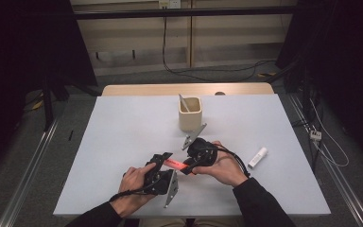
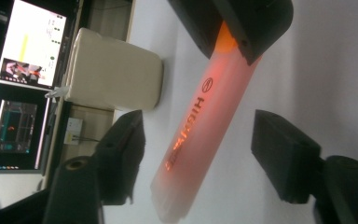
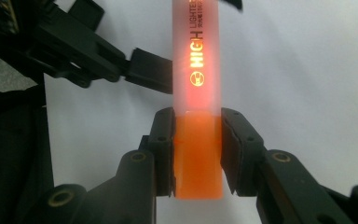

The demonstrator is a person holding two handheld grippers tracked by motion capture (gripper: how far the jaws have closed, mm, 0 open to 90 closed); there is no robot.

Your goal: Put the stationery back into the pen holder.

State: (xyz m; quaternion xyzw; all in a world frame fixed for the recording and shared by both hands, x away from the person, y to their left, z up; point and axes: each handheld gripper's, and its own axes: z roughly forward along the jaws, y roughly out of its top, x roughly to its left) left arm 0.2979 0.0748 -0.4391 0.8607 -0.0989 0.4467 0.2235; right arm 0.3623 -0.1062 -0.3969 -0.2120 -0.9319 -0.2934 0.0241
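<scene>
Right gripper (image 3: 196, 154) is clamping the orange highlighter (image 3: 197, 93) by its body, low centre of frame above the desk (image 1: 123, 127). Left gripper (image 2: 196, 154) is standing open around the translucent cap, not yet gripping. Uncapping remains; the cup (image 1: 190, 113) is waiting behind.

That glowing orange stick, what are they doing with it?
A person at a white table holds a black two-jaw gripper in each hand. The right gripper is clamped on the orange end of a translucent orange highlighter pen. The left gripper has its jaws on either side of the pen's frosted cap end, with a gap on both sides, so it isn't gripping yet. A cream square pen holder stands farther back, and a small white tube lies to the right.
</scene>
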